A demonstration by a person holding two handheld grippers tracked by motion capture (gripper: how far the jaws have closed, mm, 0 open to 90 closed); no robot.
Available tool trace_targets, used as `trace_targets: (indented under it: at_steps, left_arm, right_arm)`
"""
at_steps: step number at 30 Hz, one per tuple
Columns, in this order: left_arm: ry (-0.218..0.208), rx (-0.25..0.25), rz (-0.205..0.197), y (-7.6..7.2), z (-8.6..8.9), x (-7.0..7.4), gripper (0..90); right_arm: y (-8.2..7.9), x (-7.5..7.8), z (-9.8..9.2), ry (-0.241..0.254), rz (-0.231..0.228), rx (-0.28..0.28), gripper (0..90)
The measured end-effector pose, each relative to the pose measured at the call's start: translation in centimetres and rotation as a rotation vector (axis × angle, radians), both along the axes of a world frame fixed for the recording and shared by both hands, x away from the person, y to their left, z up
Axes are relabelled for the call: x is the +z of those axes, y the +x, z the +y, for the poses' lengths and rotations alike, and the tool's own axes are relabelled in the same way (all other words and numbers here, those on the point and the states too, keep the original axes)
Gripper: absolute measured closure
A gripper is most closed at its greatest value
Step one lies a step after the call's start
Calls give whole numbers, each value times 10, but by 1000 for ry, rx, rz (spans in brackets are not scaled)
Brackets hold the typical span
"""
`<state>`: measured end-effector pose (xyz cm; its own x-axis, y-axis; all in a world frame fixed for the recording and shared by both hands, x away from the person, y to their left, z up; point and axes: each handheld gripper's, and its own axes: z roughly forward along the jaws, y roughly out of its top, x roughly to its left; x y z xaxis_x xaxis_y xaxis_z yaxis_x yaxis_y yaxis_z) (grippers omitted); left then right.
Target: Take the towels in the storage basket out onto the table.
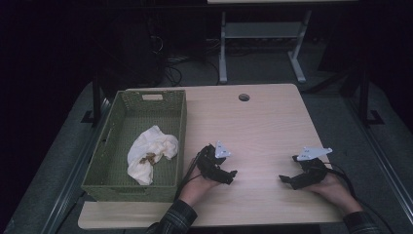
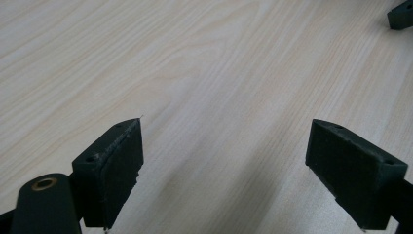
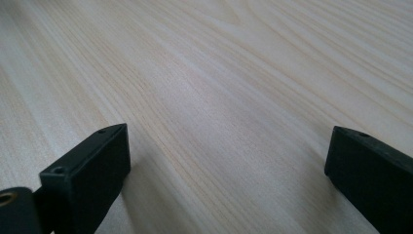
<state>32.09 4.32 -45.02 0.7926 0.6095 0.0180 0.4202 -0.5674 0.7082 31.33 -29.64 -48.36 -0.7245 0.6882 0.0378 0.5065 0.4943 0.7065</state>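
Wood makes up the big table (image 1: pixel 263 122), pale and bare in the middle. On its left side sits a green basket (image 1: pixel 111 161) with holes all over its walls. Inside the basket lies a white cloth (image 1: pixel 148 151), all crumpled, with a small brown bit on it. The cloth looks soft, light and floppy, so it will bend and droop when picked up. A good place to pinch it is a raised fold near the top of the heap.

Next come the two hands. The left gripper (image 1: pixel 233 176) rests just beside the basket, and the right gripper (image 1: pixel 285 179) rests well apart from it, near the table's right side. Both have their jaws spread wide with nothing between them, only wood below.
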Motion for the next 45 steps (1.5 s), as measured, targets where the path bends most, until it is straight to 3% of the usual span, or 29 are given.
trace_targets:
  at_steps: [13,22,32,45]
  left_arm:
    - [13,-8,-11,-4,-1,19,135]
    - [12,-5,7,-2,-1,34,135]
    - [-27,-17,34,1,5,52,135]
    - [-65,-55,23,8,17,80,135]
  right_arm:
    - [0,0,0,0,0,0,25]
    - [0,0,0,0,0,0,25]
    - [0,0,0,-2,-2,2,25]
    - [0,0,0,0,-1,1,25]
